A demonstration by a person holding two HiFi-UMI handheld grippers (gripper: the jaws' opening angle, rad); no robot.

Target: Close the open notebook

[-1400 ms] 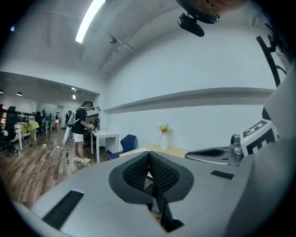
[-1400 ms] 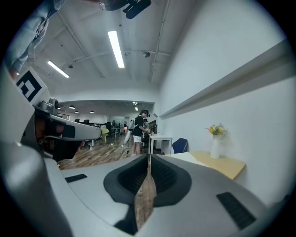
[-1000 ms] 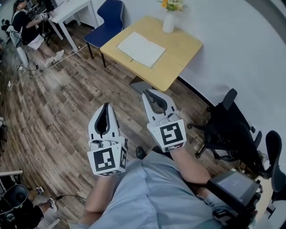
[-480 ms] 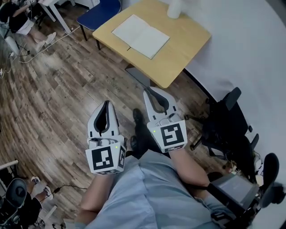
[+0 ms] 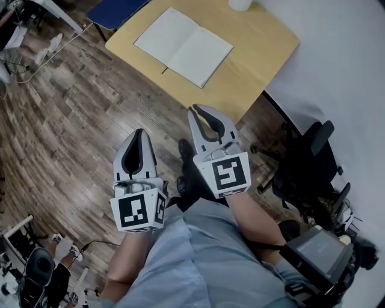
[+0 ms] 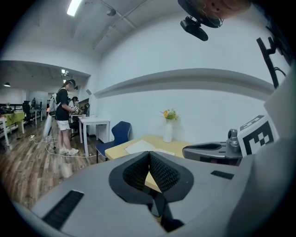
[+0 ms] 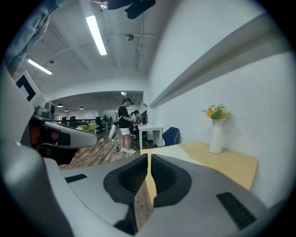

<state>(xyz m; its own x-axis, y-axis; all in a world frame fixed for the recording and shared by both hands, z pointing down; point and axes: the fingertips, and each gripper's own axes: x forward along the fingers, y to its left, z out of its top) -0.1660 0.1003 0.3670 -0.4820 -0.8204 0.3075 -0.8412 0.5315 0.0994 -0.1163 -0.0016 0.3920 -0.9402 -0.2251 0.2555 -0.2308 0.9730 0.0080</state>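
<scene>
Lying open, blank pages up, the notebook (image 5: 183,46) leaves bare table (image 5: 260,55) rightward; our left gripper (image 5: 138,133) and right gripper (image 5: 194,110) have fingers closed, empty.

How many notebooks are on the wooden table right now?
1. The open notebook lies flat on the wooden table, left of its middle in the head view. Only a white vase stands beyond it; the gripper views show no second notebook.

notebook (image 5: 183,45) on table (image 5: 264,57) | vase (image 5: 239,3) at table's far edge | office chair (image 5: 307,162) right of table
</scene>
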